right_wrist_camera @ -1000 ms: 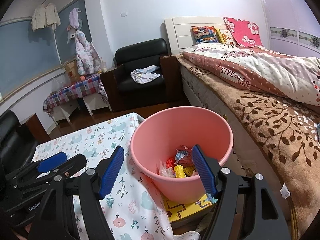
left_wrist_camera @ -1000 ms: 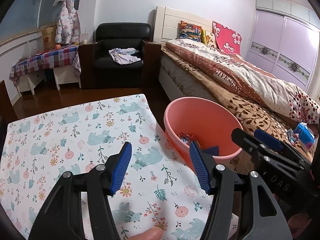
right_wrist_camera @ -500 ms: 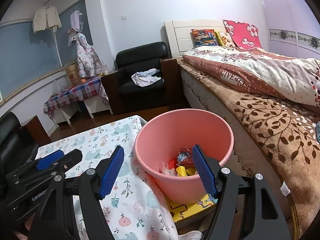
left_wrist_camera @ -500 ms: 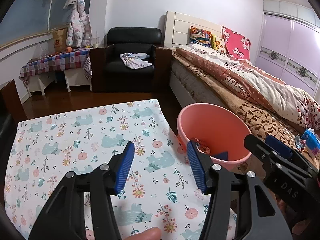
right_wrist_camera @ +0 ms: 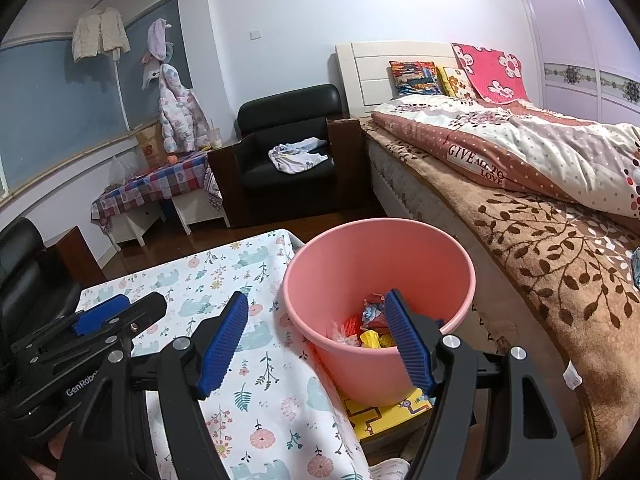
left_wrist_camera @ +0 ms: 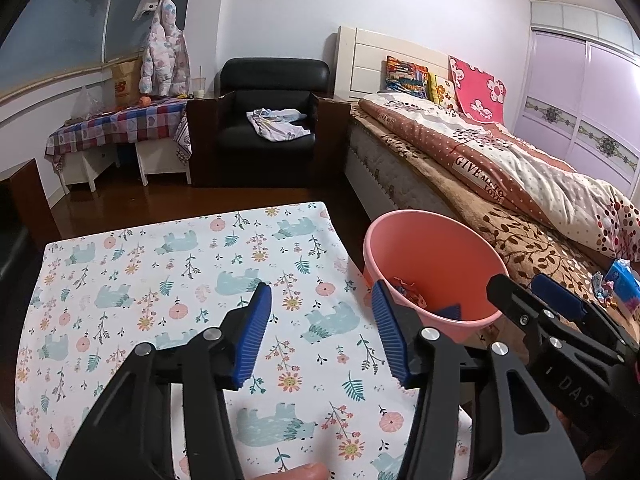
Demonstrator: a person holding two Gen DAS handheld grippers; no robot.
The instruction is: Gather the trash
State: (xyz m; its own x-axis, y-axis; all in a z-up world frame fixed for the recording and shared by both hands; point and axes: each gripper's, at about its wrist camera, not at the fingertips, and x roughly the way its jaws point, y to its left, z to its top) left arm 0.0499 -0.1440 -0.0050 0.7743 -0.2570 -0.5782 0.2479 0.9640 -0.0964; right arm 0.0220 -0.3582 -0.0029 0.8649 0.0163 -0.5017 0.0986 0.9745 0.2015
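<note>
A pink bin (right_wrist_camera: 384, 264) stands between the floral-cloth table (right_wrist_camera: 224, 280) and the bed; several colourful wrappers (right_wrist_camera: 370, 326) lie in its bottom. It also shows in the left wrist view (left_wrist_camera: 436, 252). My left gripper (left_wrist_camera: 320, 336) is open and empty above the table (left_wrist_camera: 160, 280). My right gripper (right_wrist_camera: 316, 344) is open and empty, just in front of the bin's near rim. A blue packet and crumpled wrappers (left_wrist_camera: 618, 284) lie on the bed's brown blanket.
The bed (right_wrist_camera: 540, 184) runs along the right. A black armchair (left_wrist_camera: 268, 120) with a cloth on it stands at the back. A low table with a checked cloth (left_wrist_camera: 116, 124) is at the back left. A yellow board (right_wrist_camera: 384, 412) lies under the bin.
Both grippers have drawn back and up from the bin and table; the view has widened. Both stay open and empty.
</note>
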